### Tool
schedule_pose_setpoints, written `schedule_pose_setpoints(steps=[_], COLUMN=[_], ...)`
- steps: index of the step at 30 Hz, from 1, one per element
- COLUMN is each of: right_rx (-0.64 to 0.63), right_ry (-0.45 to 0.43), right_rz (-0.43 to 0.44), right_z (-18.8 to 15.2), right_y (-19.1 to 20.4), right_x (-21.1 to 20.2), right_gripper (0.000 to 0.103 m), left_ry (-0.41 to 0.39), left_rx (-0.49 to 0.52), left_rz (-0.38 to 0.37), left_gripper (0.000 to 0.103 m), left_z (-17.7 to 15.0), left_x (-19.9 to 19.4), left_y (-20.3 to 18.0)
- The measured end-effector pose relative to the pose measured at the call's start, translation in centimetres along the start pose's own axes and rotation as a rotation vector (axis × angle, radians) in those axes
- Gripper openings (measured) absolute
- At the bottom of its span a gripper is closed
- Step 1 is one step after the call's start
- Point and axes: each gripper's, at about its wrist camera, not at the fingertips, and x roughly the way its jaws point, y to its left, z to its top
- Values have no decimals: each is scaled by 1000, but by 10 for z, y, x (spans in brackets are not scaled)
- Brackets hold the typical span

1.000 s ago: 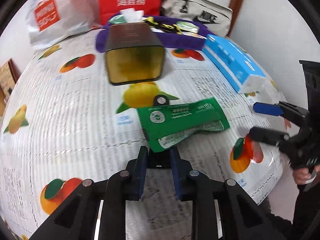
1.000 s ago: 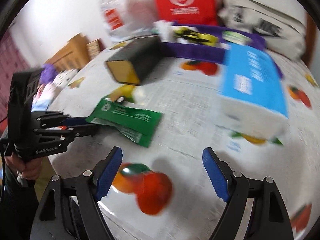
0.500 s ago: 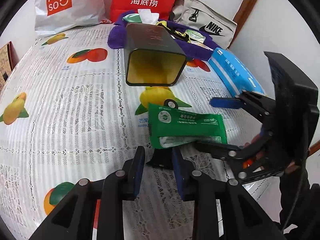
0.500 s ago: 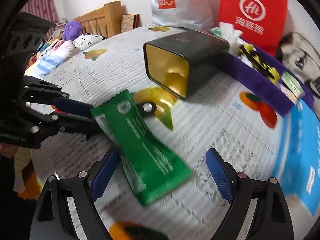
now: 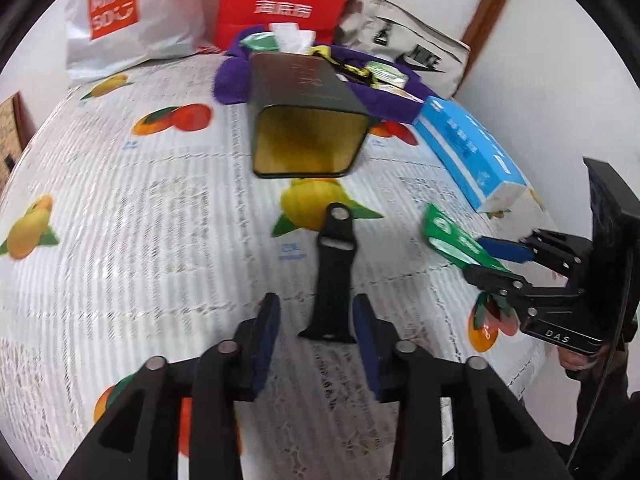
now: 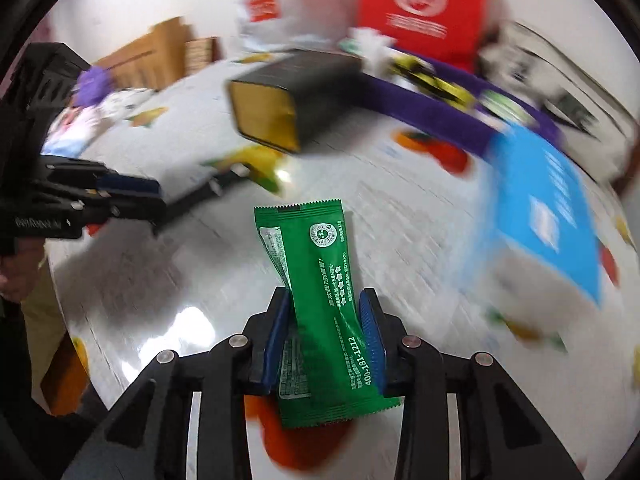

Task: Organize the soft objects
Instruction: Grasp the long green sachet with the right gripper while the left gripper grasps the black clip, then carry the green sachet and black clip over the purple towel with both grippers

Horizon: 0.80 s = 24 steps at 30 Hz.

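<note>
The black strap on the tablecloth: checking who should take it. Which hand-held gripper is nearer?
Left. The left hand-held gripper, jaws opening, straddles the black strap's near end; the right hand-held gripper closes on the green packet off to the side.

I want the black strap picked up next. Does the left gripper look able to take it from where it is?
Probably yes. The black strap lies flat on the tablecloth, its near end between the left gripper's opening jaws, with nothing on it. The right gripper has the green packet off to the side.

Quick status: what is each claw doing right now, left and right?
Left claw: opening, black strap lying between its pads, not gripped.
Right claw: closing on the green packet, which it holds off the table.
</note>
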Motion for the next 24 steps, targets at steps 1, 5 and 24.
schedule_pose_setpoints(steps=[1,5,24], right_rx=[18,87,125], right_ry=[7,12,-29], right_rz=[-14,-26,-73], right_z=[-5,-15,-12], right_y=[-3,-10,-2], right_x=[-3,-7,-2], right_gripper=[36,41,37], left_ry=[3,10,17], left_rx=[20,119,166], left_rz=[2,76,121], left_gripper=[43,44,22], left_z=[2,8,6], left_x=[2,12,13], left_y=[-4,-22,-29])
